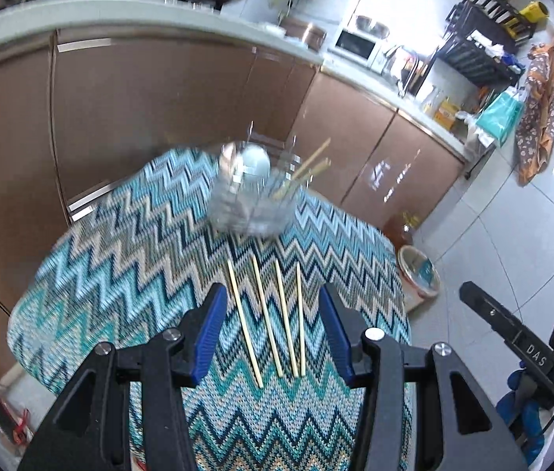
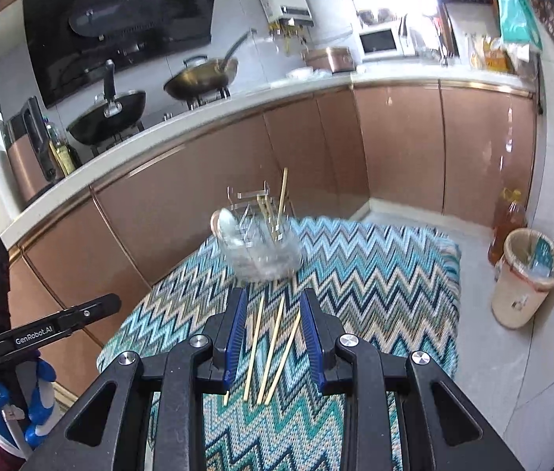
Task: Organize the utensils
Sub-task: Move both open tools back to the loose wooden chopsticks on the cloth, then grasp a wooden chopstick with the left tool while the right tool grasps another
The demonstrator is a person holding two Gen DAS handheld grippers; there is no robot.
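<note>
Several loose bamboo chopsticks lie side by side on the zigzag tablecloth. They also show in the right wrist view. A clear utensil holder stands beyond them, with a spoon and a few chopsticks upright in it; it also shows in the right wrist view. My left gripper is open above the loose chopsticks, fingers on either side. My right gripper is open and hovers over the same chopsticks. Neither holds anything.
Brown kitchen cabinets and a counter with woks run behind the table. A waste bin and an oil bottle stand on the floor at right. The other gripper's body is at the left view's right edge.
</note>
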